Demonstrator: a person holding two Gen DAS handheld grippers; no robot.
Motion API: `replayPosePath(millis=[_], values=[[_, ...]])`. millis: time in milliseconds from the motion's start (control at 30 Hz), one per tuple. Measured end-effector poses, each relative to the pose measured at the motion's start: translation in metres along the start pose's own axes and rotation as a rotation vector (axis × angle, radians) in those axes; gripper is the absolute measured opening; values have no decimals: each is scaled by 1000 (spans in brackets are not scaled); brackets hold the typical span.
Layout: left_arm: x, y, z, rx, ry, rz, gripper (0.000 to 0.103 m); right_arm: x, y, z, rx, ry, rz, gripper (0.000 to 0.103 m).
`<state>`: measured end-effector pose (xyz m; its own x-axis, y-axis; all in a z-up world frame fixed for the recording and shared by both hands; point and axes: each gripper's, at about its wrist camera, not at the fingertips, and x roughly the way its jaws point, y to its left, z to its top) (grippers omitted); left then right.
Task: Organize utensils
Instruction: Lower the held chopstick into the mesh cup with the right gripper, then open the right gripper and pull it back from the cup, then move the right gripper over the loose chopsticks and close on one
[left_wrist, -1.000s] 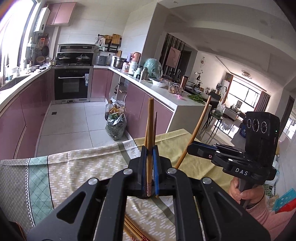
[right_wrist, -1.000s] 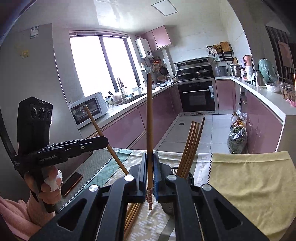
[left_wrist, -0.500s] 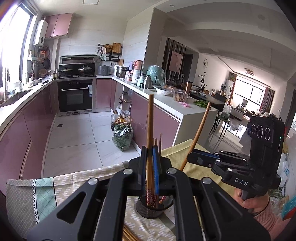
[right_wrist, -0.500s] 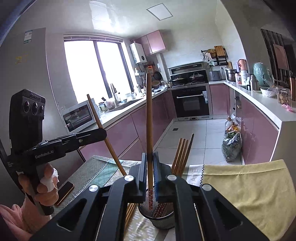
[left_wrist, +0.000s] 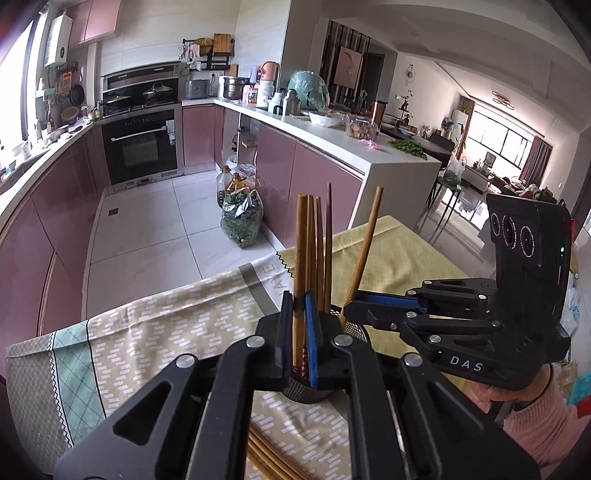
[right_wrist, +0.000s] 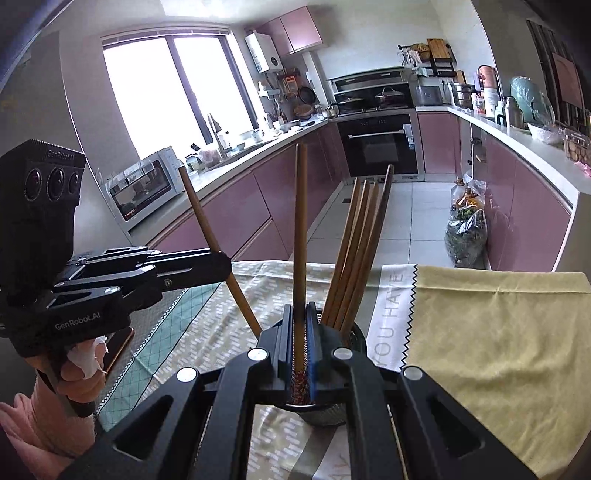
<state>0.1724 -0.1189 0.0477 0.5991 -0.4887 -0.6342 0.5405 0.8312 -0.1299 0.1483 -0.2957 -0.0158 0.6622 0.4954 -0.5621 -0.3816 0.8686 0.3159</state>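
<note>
- Pink-fronted kitchen cabinets and a black built-in oven fill the background; nearer, a table carries a patterned beige-and-mint tablecloth with a plain yellow cloth beside it.
- Directly ahead of both tools stands a dark metal mesh utensil cup, already holding several brown wooden chopsticks that lean upright against its rim.
- The left gripper is clamped on one light wooden chopstick, held upright with its lower end over the cup, apparently so it can slide straight in.
- The right gripper is likewise clamped on a second wooden chopstick, upright, its patterned red tip at the cup's mouth.
- Each tool appears in the other's view: the two approach the cup from opposite sides, likely to avoid a collision.
- More loose chopsticks lie on the tablecloth below the left gripper, waiting their turn.
- The gripper bodies hide most of the cup, so I cannot tell whether either held tip has entered it or touches the bottom.
- Only a hand and a pink sleeve of the person show.
</note>
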Motion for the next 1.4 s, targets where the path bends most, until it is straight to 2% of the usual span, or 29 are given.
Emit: replayPosePath(millis=[267,367,500,567,600,633,767,833,867,1067,1233,1400], values=[[36,8,-1,-31,57,16,8,11,-10,-7,37,19,-9,9],[41,11,-5,-42,54,18,9,9,-9,-8,38,14,-11,17],[35,17,-13,-60,31,38,14,3,-3,-11,14,-4,-6,31],[27,21,-19,-70,4,55,18,-2,3,-14,-6,-17,-2,42],[19,23,-23,-73,-16,72,23,-5,7,-16,-16,-25,0,53],[12,23,-27,-72,-37,87,27,-8,11,-19,-29,-33,4,58],[-18,30,-51,-77,-99,120,37,-22,30,-32,-83,-51,38,67],[-29,35,-66,-78,-109,144,42,-25,40,-41,-106,-52,62,80],[-32,38,-74,-87,-107,150,43,-24,44,-47,-118,-45,74,82],[-35,50,-124,-124,-32,204,49,1,58,-85,-118,66,79,84],[-17,56,-161,-163,70,204,51,23,57,-106,-85,138,57,84],[-1,51,-182,-176,133,198,51,33,59,-114,-76,166,27,83]])
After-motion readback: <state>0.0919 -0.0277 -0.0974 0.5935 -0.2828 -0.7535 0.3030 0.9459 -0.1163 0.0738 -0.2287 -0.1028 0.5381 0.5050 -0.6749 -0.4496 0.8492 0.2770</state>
